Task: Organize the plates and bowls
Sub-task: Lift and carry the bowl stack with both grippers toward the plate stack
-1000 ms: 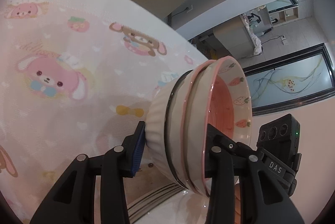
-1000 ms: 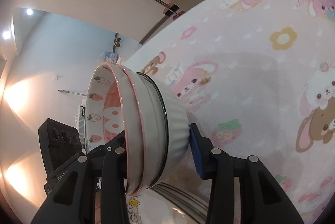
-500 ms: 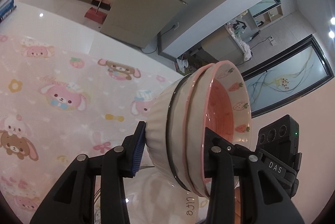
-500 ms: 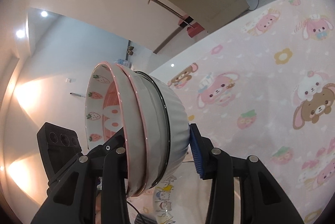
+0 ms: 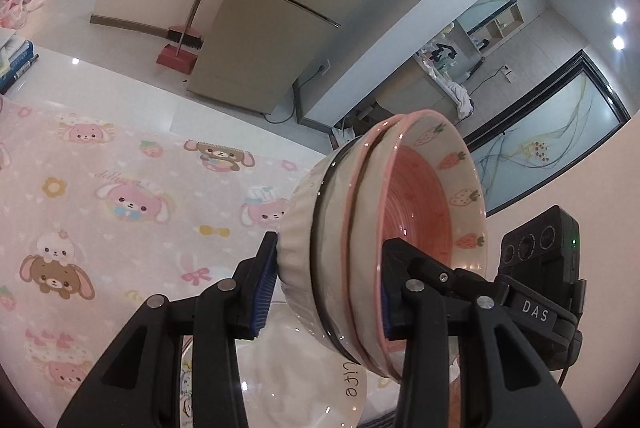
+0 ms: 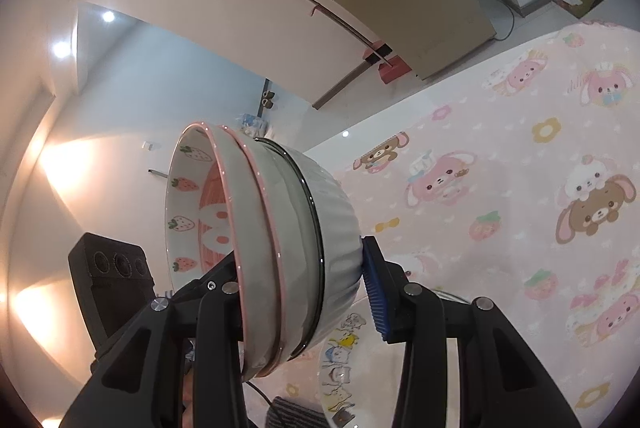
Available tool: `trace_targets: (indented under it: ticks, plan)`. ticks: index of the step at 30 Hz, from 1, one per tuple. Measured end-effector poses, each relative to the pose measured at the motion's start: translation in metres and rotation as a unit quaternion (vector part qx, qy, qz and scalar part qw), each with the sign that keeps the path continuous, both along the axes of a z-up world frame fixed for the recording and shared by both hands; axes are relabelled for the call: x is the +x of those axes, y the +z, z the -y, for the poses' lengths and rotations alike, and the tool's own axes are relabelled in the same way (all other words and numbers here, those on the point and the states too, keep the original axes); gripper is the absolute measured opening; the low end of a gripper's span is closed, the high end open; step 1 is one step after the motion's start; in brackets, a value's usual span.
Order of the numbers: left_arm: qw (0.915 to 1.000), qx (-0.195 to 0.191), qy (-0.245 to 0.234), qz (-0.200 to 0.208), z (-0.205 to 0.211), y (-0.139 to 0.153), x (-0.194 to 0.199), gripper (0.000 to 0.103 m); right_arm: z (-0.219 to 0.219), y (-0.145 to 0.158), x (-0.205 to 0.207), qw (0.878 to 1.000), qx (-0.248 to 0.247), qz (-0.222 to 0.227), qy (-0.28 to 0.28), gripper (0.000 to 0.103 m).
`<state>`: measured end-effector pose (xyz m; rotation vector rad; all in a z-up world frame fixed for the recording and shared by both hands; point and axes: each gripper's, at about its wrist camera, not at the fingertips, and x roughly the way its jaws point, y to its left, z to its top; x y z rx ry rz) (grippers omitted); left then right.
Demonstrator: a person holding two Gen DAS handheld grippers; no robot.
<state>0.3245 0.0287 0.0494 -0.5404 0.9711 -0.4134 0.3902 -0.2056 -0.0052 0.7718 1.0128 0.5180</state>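
A stack of three nested bowls (image 5: 360, 244), a ribbed white one outside and pink-rimmed strawberry ones inside, hangs in the air held from both sides. My left gripper (image 5: 324, 292) is shut on the stack's wall at one side. My right gripper (image 6: 308, 292) is shut on the stack (image 6: 280, 228) at the opposite side. Each wrist view shows the other gripper's black camera block (image 5: 540, 260) beyond the bowls. Below the stack a white plate with cartoon print (image 5: 296, 384) lies on the table; it also shows in the right wrist view (image 6: 340, 368).
The table carries a pink cloth with bunny and bear prints (image 5: 100, 196). Beyond its far edge are a white floor, a beige fridge (image 5: 256, 40) and a red broom with dustpan (image 5: 180, 48). A dark striped item (image 6: 296, 412) lies near the plate.
Both grippers have lifted the bowl stack higher above the table. The cloth looks farther away, more of the room shows, and the plate below has come into view.
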Motion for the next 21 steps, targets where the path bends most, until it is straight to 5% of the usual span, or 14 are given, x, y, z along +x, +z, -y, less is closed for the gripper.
trace_targets:
  ticks: [21]
  plan:
    - [0.9997,-0.019,0.01,0.014,0.004,0.047,-0.096,0.039,0.011,0.059,-0.111,1.0,0.001,0.024,-0.006,0.044]
